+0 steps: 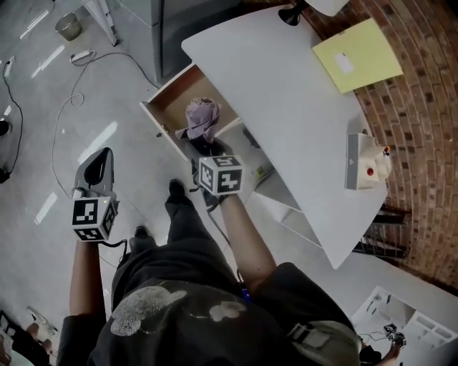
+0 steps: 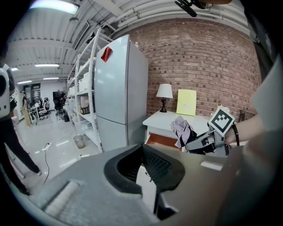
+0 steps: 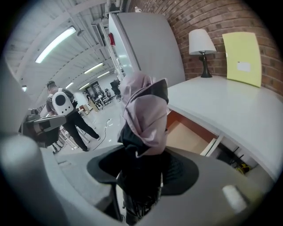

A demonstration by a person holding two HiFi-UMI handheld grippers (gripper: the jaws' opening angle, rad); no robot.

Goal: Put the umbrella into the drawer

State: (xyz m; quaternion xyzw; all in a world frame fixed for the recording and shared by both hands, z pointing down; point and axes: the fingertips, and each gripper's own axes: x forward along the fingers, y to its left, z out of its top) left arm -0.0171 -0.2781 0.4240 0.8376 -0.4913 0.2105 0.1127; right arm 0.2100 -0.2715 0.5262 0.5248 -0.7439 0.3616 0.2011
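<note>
White desk (image 1: 286, 93), drawer (image 1: 175, 100) pulled open — lamp (image 1: 292, 13), yellow folder (image 1: 358, 53) and small white device (image 1: 366, 163) on top.

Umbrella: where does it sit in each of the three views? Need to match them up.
Head view: umbrella upper middle, over the open drawer.
Left gripper view: right of centre, just below the yellow sheet.
Right gripper view: dead centre, clamped in the right tool.
Shared landmark: the yellow sheet, top right in the head view and upper right in the right gripper view.
</note>
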